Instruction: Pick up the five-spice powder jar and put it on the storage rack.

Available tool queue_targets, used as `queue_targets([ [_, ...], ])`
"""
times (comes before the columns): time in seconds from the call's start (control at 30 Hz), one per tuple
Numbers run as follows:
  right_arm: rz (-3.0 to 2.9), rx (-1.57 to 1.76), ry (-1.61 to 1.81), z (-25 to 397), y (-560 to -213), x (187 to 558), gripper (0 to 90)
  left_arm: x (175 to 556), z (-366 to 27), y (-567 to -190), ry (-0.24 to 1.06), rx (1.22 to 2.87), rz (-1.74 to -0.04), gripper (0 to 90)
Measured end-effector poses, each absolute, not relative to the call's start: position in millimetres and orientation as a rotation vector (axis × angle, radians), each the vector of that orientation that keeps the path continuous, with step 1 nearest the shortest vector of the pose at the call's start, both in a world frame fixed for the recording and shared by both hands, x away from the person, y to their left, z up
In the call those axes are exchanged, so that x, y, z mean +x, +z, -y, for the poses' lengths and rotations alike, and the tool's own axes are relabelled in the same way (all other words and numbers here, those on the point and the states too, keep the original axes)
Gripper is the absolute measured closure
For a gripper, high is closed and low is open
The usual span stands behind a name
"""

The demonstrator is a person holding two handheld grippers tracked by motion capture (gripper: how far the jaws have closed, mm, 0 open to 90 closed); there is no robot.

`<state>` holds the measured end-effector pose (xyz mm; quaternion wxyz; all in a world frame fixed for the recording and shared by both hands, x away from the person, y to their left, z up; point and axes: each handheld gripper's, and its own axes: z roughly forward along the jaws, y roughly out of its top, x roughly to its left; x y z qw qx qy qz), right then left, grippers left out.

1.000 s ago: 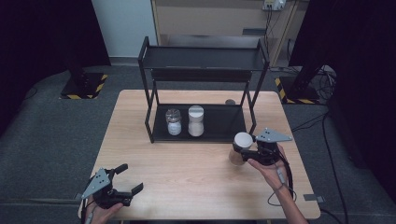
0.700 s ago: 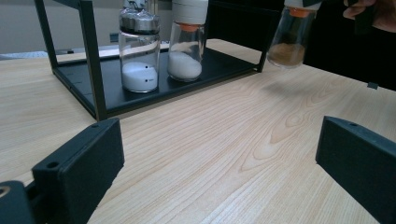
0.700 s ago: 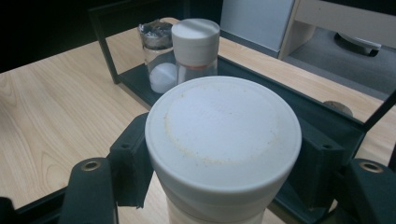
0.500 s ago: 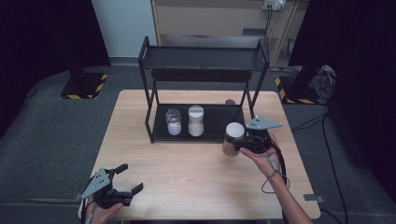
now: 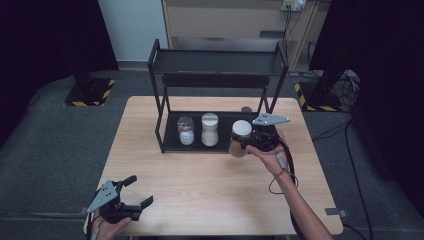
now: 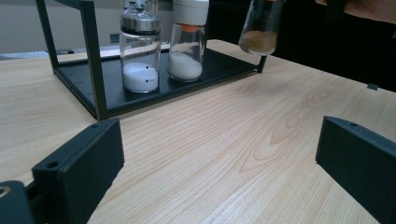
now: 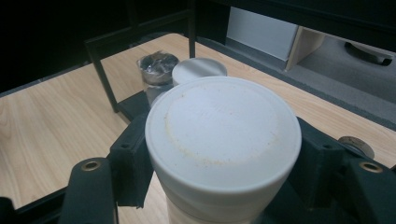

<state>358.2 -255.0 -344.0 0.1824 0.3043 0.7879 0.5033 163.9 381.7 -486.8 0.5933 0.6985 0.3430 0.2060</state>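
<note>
In the high view the right gripper (image 5: 248, 141) has its jaws clamped on a white-lidded glass jar of brown powder (image 5: 240, 138), held at the front right corner of the black two-tier metal rack (image 5: 218, 62), whose lower tray carries two more jars, while the left gripper (image 5: 131, 194) waits with jaws apart at the pale wooden tabletop's (image 5: 200, 175) near left corner. The left gripper view adds the contents: white powder in the steel-capped glass shaker (image 6: 138, 49) and the white-lidded glass jar (image 6: 187, 39), brown in the tilted, lifted jar (image 6: 259, 27), three in all. The right gripper view looks down on that jar's lid (image 7: 223, 126) between both jaws and shows a small round grey knob (image 7: 356, 145) on the tabletop to the right
</note>
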Motion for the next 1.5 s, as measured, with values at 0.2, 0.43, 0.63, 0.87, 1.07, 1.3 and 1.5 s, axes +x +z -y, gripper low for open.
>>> queue_targets([
  [0.2,-2.208,0.878,1.41,247,-347,369,33.6,164,-382,-487,0.479,1.624,-0.797,0.0],
  [0.43,-2.189,0.904,1.396,240,-351,381,33.7,164,-382,-487,0.479,1.623,-0.798,0.0],
  [0.63,-2.172,0.912,1.395,233,-355,390,33.7,164,-382,-487,0.479,1.624,-0.797,0.0],
  [0.87,-2.166,0.929,1.37,225,-362,400,33.7,164,-382,-487,0.479,1.623,-0.797,0.0],
  [1.07,-2.156,0.964,1.364,222,-371,408,33.6,164,-382,-487,0.478,1.623,-0.796,0.0],
  [1.3,-2.15,0.981,1.339,219,-382,413,33.7,164,-382,-487,0.478,1.622,-0.796,0.0],
  [1.5,-2.143,0.995,1.332,219,-387,416,33.6,164,-382,-487,0.477,1.623,-0.796,0.0],
])
